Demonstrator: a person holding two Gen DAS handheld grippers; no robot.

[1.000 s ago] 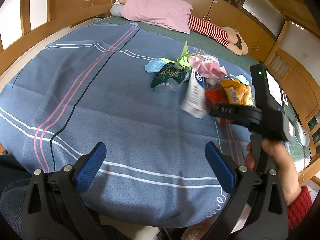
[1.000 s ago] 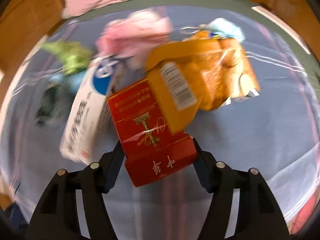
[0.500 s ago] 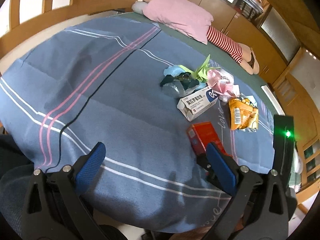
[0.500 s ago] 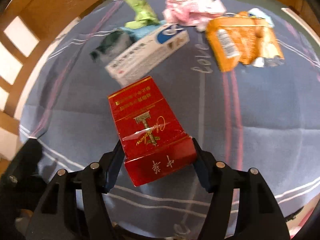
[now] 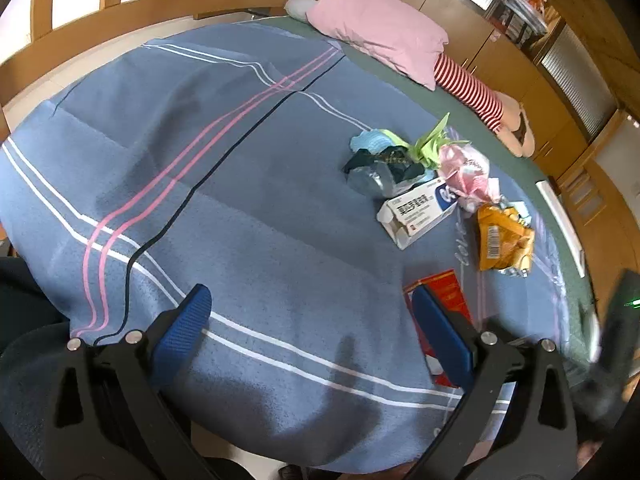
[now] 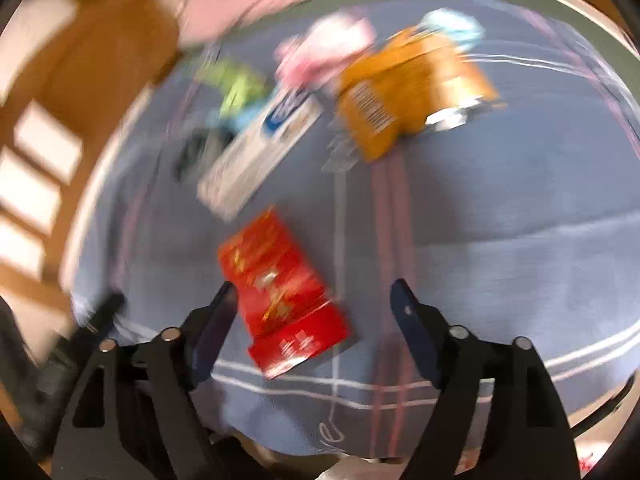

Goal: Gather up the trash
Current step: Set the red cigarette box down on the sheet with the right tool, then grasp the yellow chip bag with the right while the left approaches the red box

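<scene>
A red carton (image 6: 284, 292) lies on the blue blanket (image 5: 240, 208) between the fingers of my open right gripper (image 6: 312, 312), touching only the left finger side; the view is motion-blurred. It also shows in the left wrist view (image 5: 440, 304), partly behind my left finger. My left gripper (image 5: 308, 320) is open and empty over the blanket's near edge. Farther on lie a white medicine box (image 5: 418, 210), an orange snack bag (image 5: 504, 240), pink wrapping (image 5: 466, 168), green paper (image 5: 430, 146) and a dark foil bag (image 5: 380, 168).
A pink pillow (image 5: 376, 28) and a striped-legged doll (image 5: 480, 96) lie at the head of the bed. Wooden cabinets (image 5: 500, 52) line the far wall. The blanket's edge drops off just below both grippers.
My right gripper has opened and let go of the red carton, which now lies on the blanket near its front edge. The right gripper has pulled back and swung. My left gripper stayed open.
</scene>
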